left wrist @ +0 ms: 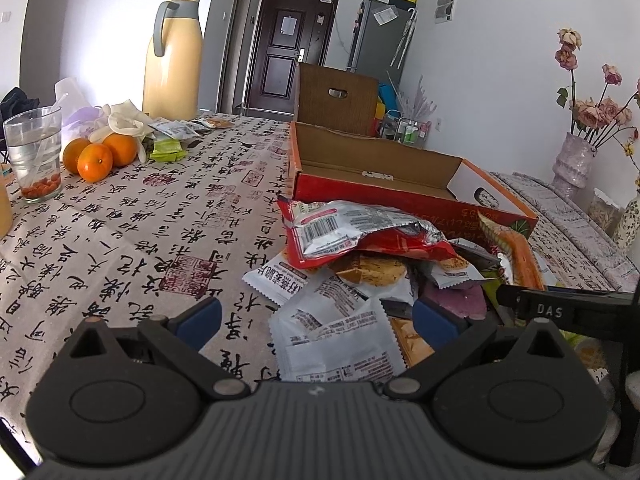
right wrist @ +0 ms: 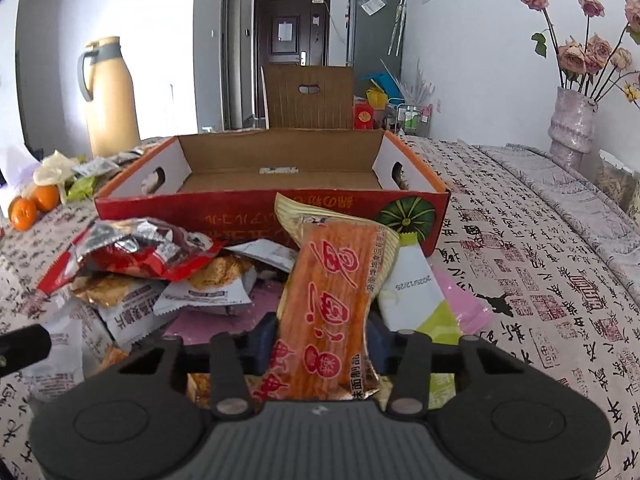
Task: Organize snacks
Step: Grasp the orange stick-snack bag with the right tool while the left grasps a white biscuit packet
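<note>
While left tongs (left wrist: pixel 316 320) gape, right tongs (right wrist: pixel 322 340) pinch orange packet (right wrist: pixel 328 304).

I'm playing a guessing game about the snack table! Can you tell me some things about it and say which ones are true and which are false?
1. The right claw is shut on the orange snack packet. True.
2. The cardboard box is full of snacks. False: it looks empty; the snacks lie piled in front of it.
3. The left claw is holding a red packet. False: it is open over the white packets, holding nothing.
4. Oranges sit near a glass. True.
5. The vase holds flowers. True.
</note>
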`<state>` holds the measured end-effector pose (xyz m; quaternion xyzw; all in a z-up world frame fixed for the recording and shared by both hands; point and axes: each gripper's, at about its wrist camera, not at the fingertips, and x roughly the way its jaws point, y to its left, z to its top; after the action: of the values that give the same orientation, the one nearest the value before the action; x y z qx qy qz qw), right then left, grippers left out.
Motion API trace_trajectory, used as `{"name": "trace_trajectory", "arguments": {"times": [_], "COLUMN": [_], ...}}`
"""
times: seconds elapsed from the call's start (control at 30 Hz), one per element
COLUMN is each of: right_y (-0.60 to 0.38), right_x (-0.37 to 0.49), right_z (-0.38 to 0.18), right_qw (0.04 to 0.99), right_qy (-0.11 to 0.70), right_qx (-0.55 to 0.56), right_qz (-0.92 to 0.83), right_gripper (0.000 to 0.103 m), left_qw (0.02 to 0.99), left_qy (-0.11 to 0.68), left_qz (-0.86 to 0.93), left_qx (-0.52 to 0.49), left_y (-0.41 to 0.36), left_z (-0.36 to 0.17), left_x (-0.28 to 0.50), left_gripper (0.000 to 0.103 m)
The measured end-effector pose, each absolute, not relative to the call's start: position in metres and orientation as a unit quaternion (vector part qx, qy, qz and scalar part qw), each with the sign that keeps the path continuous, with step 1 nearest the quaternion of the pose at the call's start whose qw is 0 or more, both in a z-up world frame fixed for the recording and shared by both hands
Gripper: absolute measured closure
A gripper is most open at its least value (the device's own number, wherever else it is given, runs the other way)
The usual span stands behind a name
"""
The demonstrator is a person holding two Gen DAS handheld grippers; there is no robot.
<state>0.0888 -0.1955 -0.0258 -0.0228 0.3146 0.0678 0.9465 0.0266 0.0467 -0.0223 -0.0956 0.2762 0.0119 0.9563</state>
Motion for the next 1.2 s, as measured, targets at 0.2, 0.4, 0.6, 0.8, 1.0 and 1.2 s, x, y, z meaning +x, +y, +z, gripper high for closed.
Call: {"name": "trace_trajectory", "arguments": {"times": [0.2,0.4,0.6,0.8,1.0,1.2], "right_y": [-0.205,-0.214,-0.221,-0.224,-0.228,-0.230], "right_x": [0.073,0.059,0.053,0.047,0.042,0.034], "right_z": [-0.019,-0.014,-0.016,-0.017,-0.019,-0.018], "right_qw": [0.956,0.961,0.960,0.959,0.959,0.960], "right_qy": [0.279,0.255,0.250,0.246,0.244,0.240], "right_qx": [-0.008,-0.002,0.010,0.015,0.021,0.024], "right_qz": [0.093,0.111,0.126,0.138,0.141,0.143], "right_gripper": [0.060,0.060,0.060,0.060,0.060,0.059], "left_qw": [0.953,0.938,0.930,0.927,0.927,0.930], "left_qy": [0.291,0.332,0.348,0.353,0.352,0.346], "left_qz": [0.009,0.029,0.055,0.061,0.062,0.061], "left_qx": [-0.088,-0.093,-0.099,-0.108,-0.113,-0.112], "left_y": [0.041,0.035,0.032,0.030,0.030,0.028], "left_z": [-0.023,-0.034,-0.040,-0.042,-0.040,-0.037], "left_x": [0.029,0.043,0.047,0.046,0.041,0.034], "left_gripper": [0.000,0.000,0.002,0.029,0.045,0.052]}}
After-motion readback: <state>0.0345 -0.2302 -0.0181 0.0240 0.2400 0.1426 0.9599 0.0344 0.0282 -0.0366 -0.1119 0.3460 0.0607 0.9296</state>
